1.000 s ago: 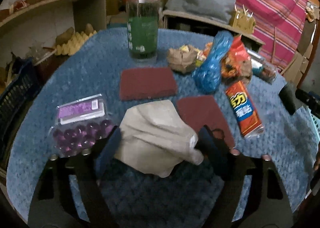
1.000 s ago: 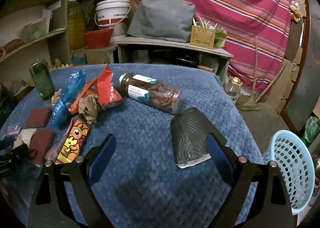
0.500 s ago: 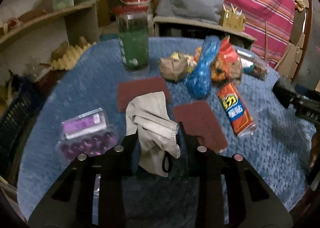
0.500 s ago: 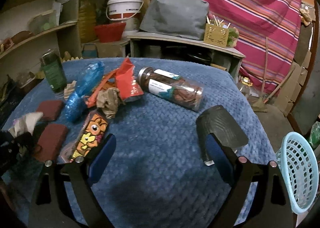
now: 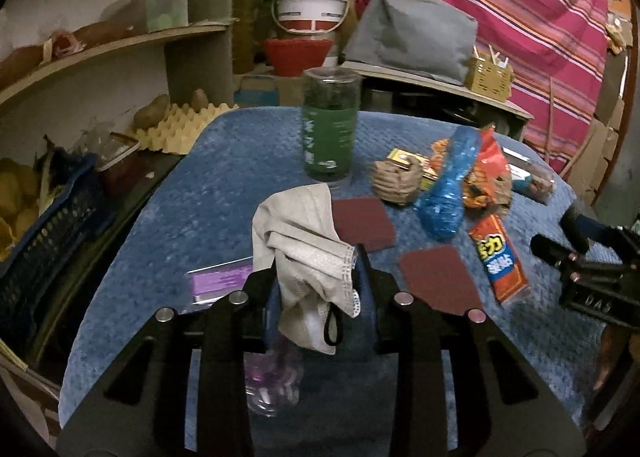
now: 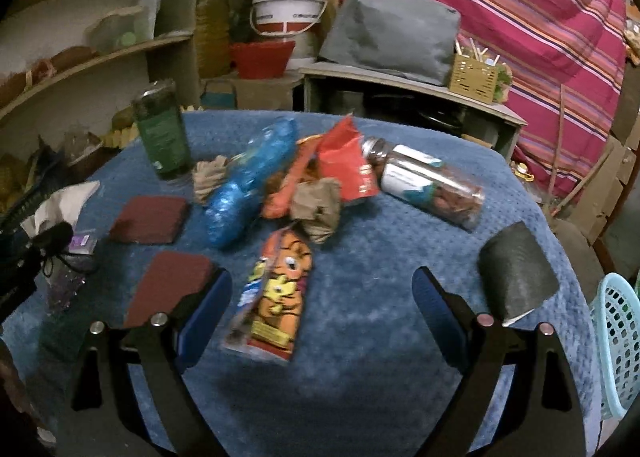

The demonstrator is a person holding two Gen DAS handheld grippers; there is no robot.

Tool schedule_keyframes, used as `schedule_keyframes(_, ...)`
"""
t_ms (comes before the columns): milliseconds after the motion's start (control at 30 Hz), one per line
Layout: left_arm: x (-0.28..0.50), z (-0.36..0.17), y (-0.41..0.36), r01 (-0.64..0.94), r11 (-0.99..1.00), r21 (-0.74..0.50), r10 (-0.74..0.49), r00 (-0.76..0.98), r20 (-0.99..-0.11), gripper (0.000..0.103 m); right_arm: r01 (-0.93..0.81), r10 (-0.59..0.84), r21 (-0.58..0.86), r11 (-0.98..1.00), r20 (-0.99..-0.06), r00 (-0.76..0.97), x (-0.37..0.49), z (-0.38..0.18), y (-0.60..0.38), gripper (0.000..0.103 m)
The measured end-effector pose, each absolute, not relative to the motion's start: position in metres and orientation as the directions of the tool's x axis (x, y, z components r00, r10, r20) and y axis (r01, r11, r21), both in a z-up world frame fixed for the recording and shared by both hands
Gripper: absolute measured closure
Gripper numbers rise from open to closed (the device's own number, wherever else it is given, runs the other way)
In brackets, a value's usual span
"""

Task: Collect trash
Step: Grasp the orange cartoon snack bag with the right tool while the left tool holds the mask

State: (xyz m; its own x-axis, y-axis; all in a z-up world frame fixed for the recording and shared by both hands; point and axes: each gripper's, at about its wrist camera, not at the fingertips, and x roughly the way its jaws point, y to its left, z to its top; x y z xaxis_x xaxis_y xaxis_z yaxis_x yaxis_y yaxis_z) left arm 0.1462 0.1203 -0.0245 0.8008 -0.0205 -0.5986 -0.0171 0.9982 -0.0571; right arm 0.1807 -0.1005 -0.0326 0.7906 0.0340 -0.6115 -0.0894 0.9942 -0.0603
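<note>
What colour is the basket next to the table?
Light blue. The basket shows best in the right wrist view, at the right edge.

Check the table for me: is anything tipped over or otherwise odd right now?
Yes. The clear jar with brown contents lies on its side near the far right of the table, while the green jar stands upright. The left gripper grips a crumpled face mask; the right gripper is open and empty.
</note>
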Motion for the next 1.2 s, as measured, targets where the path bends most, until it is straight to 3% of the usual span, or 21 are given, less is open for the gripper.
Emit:
schedule_keyframes(567, 0.158, -0.034, 0.149, -0.030, 0.996, -0.085, -0.028, 0.789, -0.613, 0.072, -0.045, -0.063, -0.125, 0.991, -0.740, 0.670, 0.222, -0.075, -0.072, 0.015)
schedule_keyframes(733, 0.158, -0.034, 0.150, -0.031, 0.996, -0.088, -0.029, 0.789, -0.614, 0.072, -0.060, -0.047, -0.113, 0.992, -0.757, 0.652, 0.226, -0.079, -0.070, 0.030)
schedule_keyframes(900, 0.159, -0.035, 0.150, -0.034, 0.995, -0.089, -0.028, 0.789, -0.614, 0.072, -0.112, 0.008, -0.085, 0.990, -0.762, 0.648, 0.224, -0.078, -0.065, 0.055)
schedule_keyframes(1200, 0.158, -0.032, 0.141, -0.029, 0.997, -0.064, -0.016, 0.792, -0.610, 0.072, -0.119, 0.058, -0.029, 0.992, -0.745, 0.664, 0.216, -0.068, -0.083, 0.058)
